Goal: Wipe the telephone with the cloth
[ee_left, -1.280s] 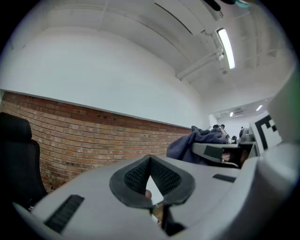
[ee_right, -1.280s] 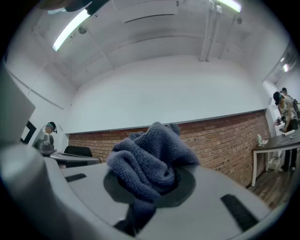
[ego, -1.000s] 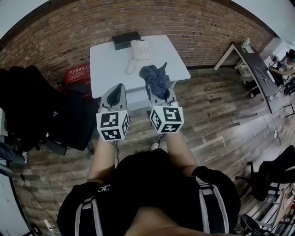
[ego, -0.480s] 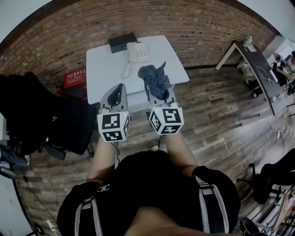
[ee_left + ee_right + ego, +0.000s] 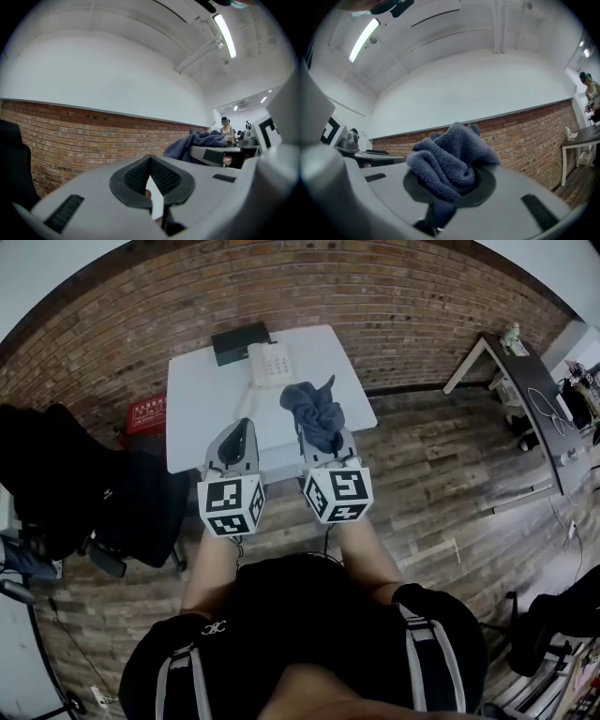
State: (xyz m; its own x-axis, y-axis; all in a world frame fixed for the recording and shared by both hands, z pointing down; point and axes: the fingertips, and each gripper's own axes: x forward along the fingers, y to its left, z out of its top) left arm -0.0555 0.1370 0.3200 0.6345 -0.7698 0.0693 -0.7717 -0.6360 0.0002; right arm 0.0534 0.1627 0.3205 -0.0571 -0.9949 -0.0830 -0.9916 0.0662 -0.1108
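Cloth (image 5: 450, 157): nubby blue-grey terry wad

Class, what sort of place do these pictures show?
Probably an office or workshop room: a white desk telephone on a white square table, a red brick wall behind, and a long dark desk at the right.

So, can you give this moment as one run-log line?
right gripper: shut on dark blue cloth | left gripper: shut, empty | white telephone: untouched
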